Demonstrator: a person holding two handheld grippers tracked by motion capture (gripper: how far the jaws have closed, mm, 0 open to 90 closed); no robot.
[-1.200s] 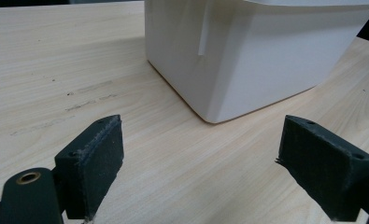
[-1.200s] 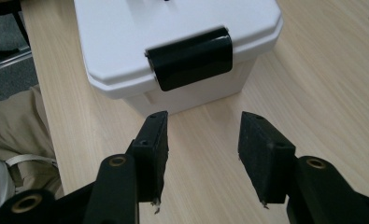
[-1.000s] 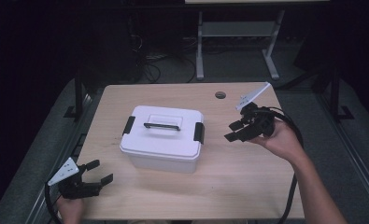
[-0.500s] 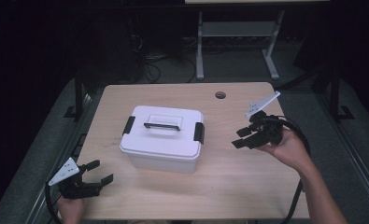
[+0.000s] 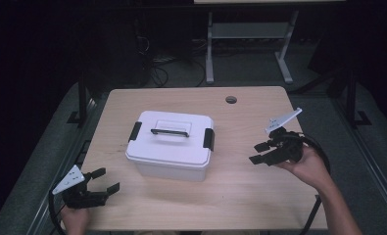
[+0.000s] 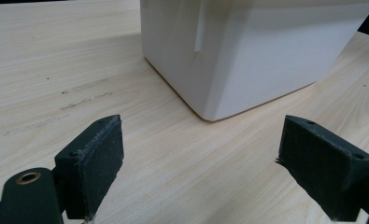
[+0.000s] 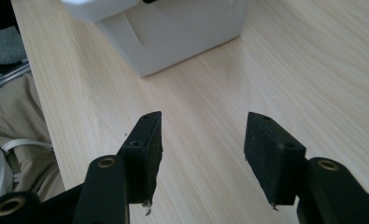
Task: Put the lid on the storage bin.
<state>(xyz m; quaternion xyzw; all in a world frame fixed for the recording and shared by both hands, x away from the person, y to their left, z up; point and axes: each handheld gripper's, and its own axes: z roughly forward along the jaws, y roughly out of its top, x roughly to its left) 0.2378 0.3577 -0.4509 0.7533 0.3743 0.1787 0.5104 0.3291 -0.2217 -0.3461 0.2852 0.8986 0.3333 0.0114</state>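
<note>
A white lidded box (image 5: 170, 144) with a black handle and black side latches stands at the middle of the wooden table (image 5: 220, 196). My left gripper (image 5: 105, 180) rests near the table's front left corner, open and empty; its view has a lower corner of the box (image 6: 247, 56) ahead of the jaws. My right gripper (image 5: 258, 152) hovers at the right of the box, pointing toward it. Its jaws have just been opening and nothing lies between them. In the right gripper view the box (image 7: 173, 32) sits ahead beyond bare wood.
A round cable hole (image 5: 231, 100) marks the table's far side. A metal stand (image 5: 245, 44) and cables are on the dark floor behind. Beige clothing (image 7: 9, 140) shows past the table's near edge in the right gripper view.
My right gripper has drawn back from the box's right latch toward the right and the front and sunk lower. Its jaws stand a little wider. The left gripper has stayed put.
</note>
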